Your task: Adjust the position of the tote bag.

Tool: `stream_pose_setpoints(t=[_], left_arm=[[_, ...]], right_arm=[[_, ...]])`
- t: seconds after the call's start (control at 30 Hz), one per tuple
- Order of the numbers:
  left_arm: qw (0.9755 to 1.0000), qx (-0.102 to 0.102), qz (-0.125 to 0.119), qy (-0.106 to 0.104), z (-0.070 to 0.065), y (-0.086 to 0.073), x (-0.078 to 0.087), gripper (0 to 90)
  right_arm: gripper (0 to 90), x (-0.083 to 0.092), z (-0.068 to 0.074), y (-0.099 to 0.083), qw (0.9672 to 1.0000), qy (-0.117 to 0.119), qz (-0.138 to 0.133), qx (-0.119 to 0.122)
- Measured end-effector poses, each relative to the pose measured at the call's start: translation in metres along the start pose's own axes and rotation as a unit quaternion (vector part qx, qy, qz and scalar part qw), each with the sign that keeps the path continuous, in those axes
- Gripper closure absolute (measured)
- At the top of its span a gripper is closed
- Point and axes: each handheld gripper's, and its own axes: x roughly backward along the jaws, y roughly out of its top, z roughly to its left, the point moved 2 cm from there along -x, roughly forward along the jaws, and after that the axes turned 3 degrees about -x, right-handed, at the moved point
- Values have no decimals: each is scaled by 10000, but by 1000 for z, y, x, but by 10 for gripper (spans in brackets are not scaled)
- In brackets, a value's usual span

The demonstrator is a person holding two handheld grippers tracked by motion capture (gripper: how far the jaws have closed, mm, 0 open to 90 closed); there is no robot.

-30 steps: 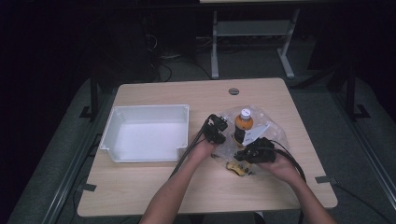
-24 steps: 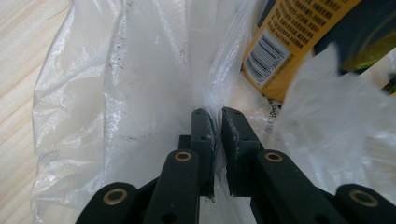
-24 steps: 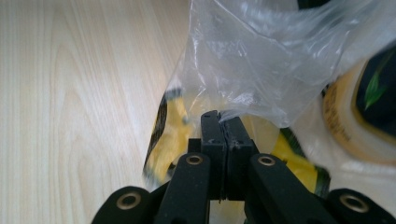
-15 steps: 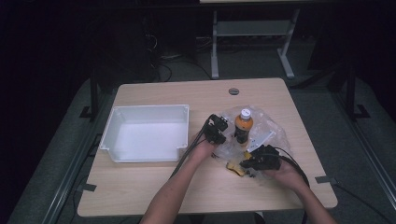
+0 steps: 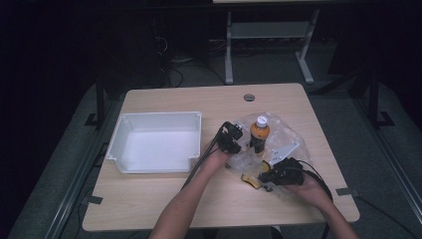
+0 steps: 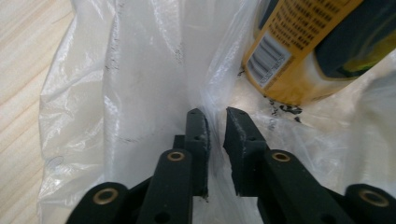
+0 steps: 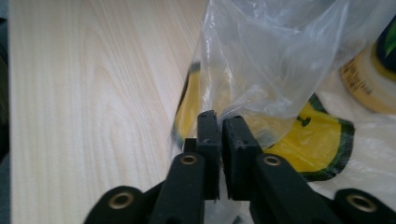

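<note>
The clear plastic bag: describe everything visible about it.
The clear plastic bag is thin, crinkled, see-through film lying crumpled on the wooden table, right of the white bin. An orange bottle with a white cap stands in it, and a yellow packet shows through the film. The left tool has a fold between its jaws; the right tool pinches an edge.

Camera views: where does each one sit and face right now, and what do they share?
High view: above the person's side, facing forward and down on the table; both forearms, left hand-held gripper, right hand-held gripper.
Left gripper view: along its jaws, plastic bag between them, bottle beyond.
Right gripper view: along its jaws pinching the bag beside a yellow packet.
Shared: bag, bottle.
</note>
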Motion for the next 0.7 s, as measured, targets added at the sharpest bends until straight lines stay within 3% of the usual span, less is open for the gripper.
stream_pose_setpoints(t=[0.13, 0.23, 0.7], left_arm=[[9999, -54, -94, -34, 0, 3, 11, 745], [9997, -179, -155, -43, -4, 7, 20, 734], [9971, -392, -613, -241, -9, 16, 55, 710]], right_arm=[[757, 8, 2, 2, 9998, -59, -180, 4], [732, 13, 3, 3, 9996, -51, -289, 18], [610, 41, 5, 4, 9962, -252, -824, -125]])
